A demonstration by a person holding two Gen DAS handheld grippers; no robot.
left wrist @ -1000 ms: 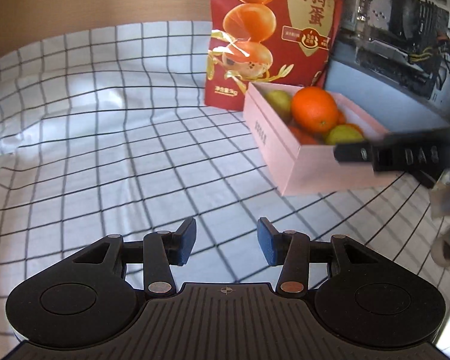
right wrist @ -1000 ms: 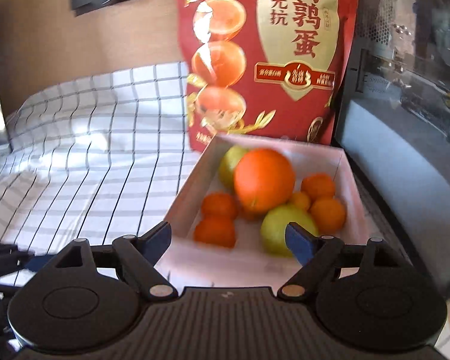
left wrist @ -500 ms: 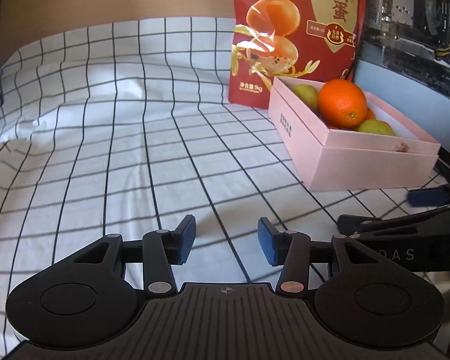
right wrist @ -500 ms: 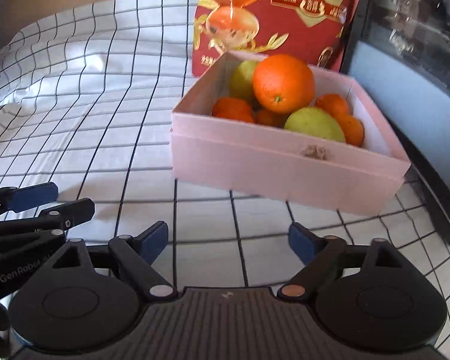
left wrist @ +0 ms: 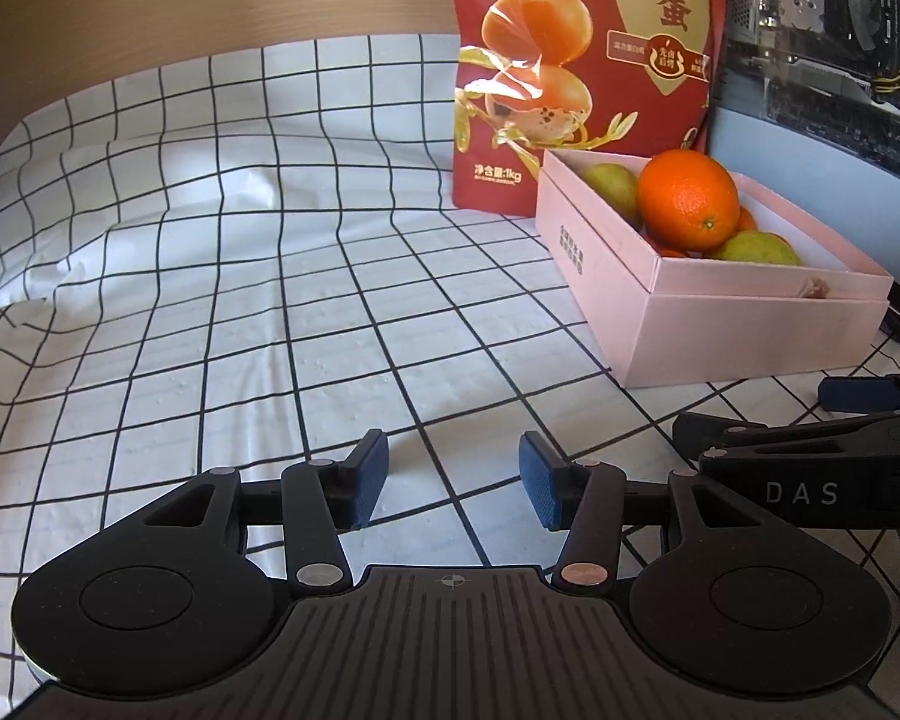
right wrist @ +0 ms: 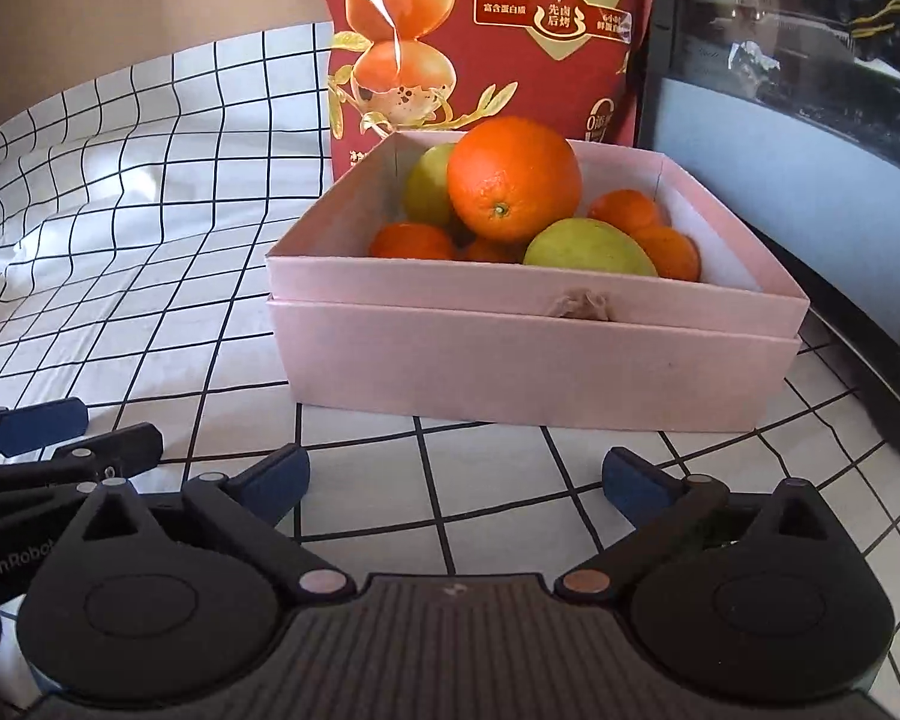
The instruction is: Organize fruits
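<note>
The checked tabletop [left wrist: 222, 312] lies bare and wide to the left of the pink box [right wrist: 534, 360], leaving open passage there. Behind the box a red bag [right wrist: 486, 42] stands upright, and a dark case [right wrist: 810, 138] walls off its right side. The box is open on top, heaped with fruit [right wrist: 513, 180].

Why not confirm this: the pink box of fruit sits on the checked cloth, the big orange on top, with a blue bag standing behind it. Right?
Wrong on one point: the bag behind the pink box is red, not blue, as the right wrist view shows. The big orange does sit on top, on the checked cloth.
</note>
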